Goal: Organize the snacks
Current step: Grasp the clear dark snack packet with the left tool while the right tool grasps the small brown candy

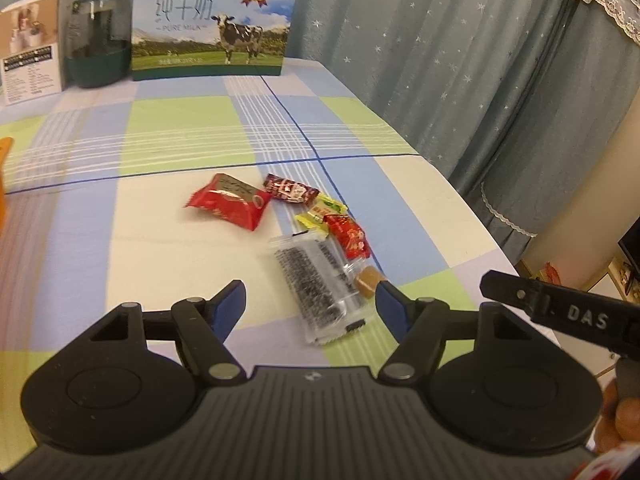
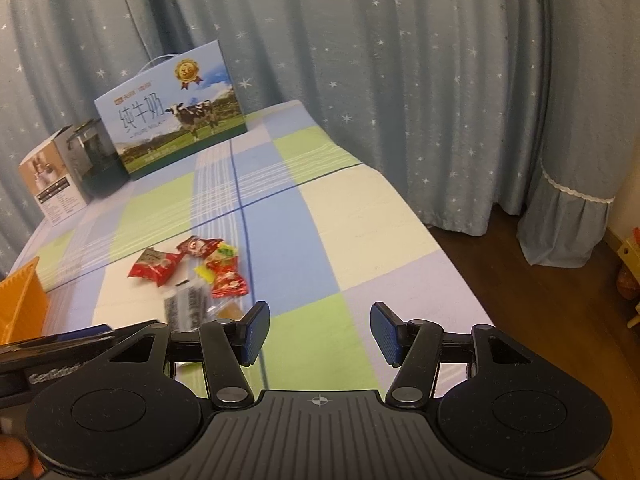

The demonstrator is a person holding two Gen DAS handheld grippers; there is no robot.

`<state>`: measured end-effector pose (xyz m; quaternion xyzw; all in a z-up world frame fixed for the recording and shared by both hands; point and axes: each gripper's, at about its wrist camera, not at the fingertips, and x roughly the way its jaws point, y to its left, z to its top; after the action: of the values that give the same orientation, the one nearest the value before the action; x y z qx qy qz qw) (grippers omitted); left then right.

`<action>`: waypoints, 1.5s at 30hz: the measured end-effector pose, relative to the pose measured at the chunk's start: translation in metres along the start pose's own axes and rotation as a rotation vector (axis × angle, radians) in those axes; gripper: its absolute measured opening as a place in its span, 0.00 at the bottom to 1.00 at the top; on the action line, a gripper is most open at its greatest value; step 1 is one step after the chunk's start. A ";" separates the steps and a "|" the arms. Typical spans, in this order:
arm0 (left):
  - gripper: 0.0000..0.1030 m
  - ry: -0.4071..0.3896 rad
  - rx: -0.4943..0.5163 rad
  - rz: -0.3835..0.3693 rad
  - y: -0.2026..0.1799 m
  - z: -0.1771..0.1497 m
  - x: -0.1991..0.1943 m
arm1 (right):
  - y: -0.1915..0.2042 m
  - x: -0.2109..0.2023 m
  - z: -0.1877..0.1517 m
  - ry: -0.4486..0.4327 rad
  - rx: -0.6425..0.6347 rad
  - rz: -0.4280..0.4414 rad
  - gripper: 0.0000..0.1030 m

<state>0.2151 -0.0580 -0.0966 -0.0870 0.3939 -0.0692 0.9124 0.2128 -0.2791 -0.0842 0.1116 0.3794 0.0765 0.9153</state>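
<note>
Six or so wrapped snacks sit bunched on the checked tablecloth (image 1: 180, 132), near its right edge! Up front there's the big red packet (image 1: 226, 201), a dark red candy (image 1: 290, 189) touching its corner, then a yellow-green sweet (image 1: 320, 213) and a red-wrapped one (image 1: 347, 235). Nearest of all lies the clear packet with black print (image 1: 316, 280), and a brown caramel-looking piece (image 1: 367, 279) beside it, though that one's a bit soft to call. Left gripper (image 1: 310, 300) hangs right over the clear packet, jaws apart, pads not touching it. Right gripper (image 2: 320, 330) hovers to the side over bare cloth, jaws also spread, nothing between them. An orange basket (image 2: 22, 300) peeks in at the left edge. Back by the starry curtain (image 2: 400, 60): the pure milk carton (image 1: 214, 20) and a dark green appliance (image 1: 96, 40).
</note>
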 end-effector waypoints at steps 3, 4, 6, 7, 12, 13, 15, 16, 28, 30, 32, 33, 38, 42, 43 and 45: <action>0.64 0.007 0.004 0.000 -0.005 0.002 0.014 | -0.004 0.003 0.000 0.009 0.005 -0.024 0.55; 0.64 0.008 0.006 0.000 -0.006 0.002 0.017 | -0.005 0.004 0.001 0.011 0.007 -0.033 0.55; 0.62 0.019 0.033 0.016 -0.010 0.001 0.026 | -0.007 0.006 0.002 0.014 0.009 -0.050 0.55; 0.61 0.022 0.049 0.026 -0.012 0.001 0.030 | -0.008 0.007 0.002 0.015 0.010 -0.053 0.55; 0.37 0.033 0.133 0.043 -0.013 -0.004 0.038 | -0.003 0.016 0.003 0.034 -0.030 -0.038 0.55; 0.37 0.033 0.150 0.046 -0.011 -0.006 0.037 | 0.000 0.018 0.003 0.040 -0.049 -0.027 0.55; 0.36 0.033 0.163 0.041 -0.005 -0.008 0.033 | 0.008 0.023 0.002 0.046 -0.096 -0.007 0.55; 0.36 0.036 0.169 0.039 -0.001 -0.008 0.030 | 0.012 0.025 0.002 0.048 -0.122 0.005 0.55; 0.36 0.034 0.151 0.120 0.049 -0.032 -0.018 | 0.059 0.069 -0.006 0.092 -0.404 0.167 0.55; 0.36 0.029 0.148 0.119 0.051 -0.034 -0.020 | 0.062 0.080 -0.008 0.112 -0.419 0.182 0.53; 0.38 0.022 0.146 0.118 0.052 -0.034 -0.021 | 0.066 0.088 -0.011 0.125 -0.448 0.191 0.40; 0.40 0.018 0.150 0.121 0.052 -0.034 -0.021 | 0.068 0.089 -0.012 0.118 -0.464 0.190 0.39; 0.42 0.009 0.164 0.118 0.052 -0.032 -0.017 | 0.072 0.091 -0.013 0.106 -0.478 0.184 0.24; 0.42 0.017 0.168 0.123 0.052 -0.032 -0.012 | 0.077 0.087 -0.016 0.111 -0.500 0.178 0.21; 0.42 0.019 0.170 0.124 0.052 -0.032 -0.011 | 0.078 0.086 -0.016 0.114 -0.500 0.180 0.20; 0.42 0.026 0.178 0.128 0.051 -0.033 -0.009 | 0.080 0.083 -0.017 0.115 -0.485 0.179 0.20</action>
<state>0.1877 -0.0098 -0.1230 0.0208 0.4029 -0.0464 0.9138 0.2541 -0.1813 -0.1315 -0.0824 0.3902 0.2522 0.8817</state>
